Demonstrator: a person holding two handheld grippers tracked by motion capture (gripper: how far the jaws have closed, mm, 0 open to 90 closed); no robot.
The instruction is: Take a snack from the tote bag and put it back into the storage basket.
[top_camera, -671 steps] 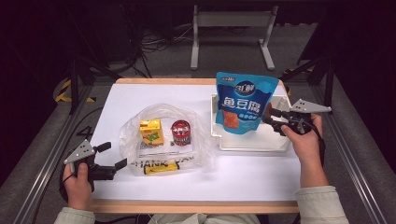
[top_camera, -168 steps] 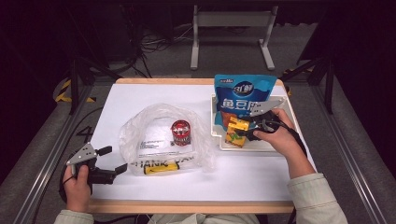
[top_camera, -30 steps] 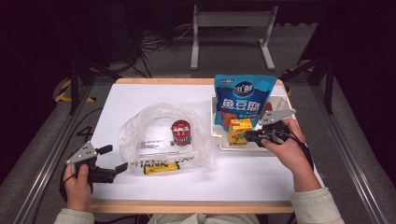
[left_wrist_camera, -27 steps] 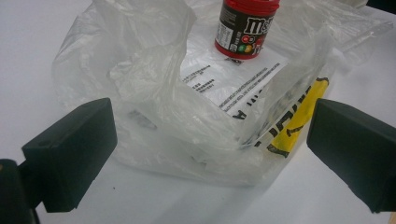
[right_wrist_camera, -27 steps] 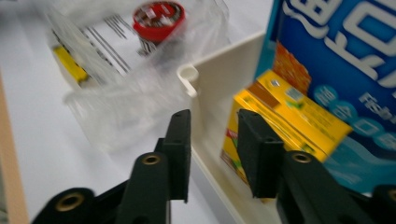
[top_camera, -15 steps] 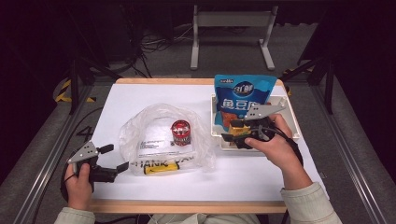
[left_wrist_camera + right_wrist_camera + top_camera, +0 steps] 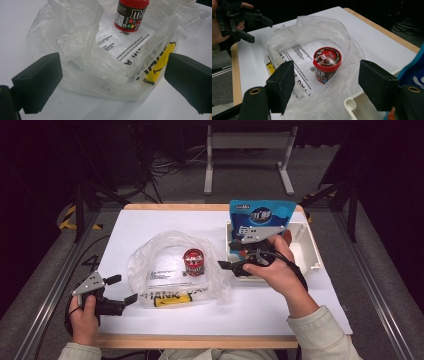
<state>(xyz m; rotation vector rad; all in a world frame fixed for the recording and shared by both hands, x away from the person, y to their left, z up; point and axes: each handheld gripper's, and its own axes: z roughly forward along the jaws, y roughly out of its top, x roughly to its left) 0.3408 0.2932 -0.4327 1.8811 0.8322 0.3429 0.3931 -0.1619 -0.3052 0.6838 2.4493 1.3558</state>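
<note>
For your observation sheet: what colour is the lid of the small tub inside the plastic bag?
Red, with a printed picture on top; the tub shows best in the right gripper view.

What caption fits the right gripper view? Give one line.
Open right hand-held gripper faces a red candy tub standing in a clear plastic bag.

blue snack pouch (image 7: 261, 214) upright in white tray (image 7: 310, 251) – metal stand (image 7: 248, 150) behind table

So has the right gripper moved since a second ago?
Yes. The right gripper, jaws just opened and empty, has come leftward off the white tray towards the red jar.
</note>
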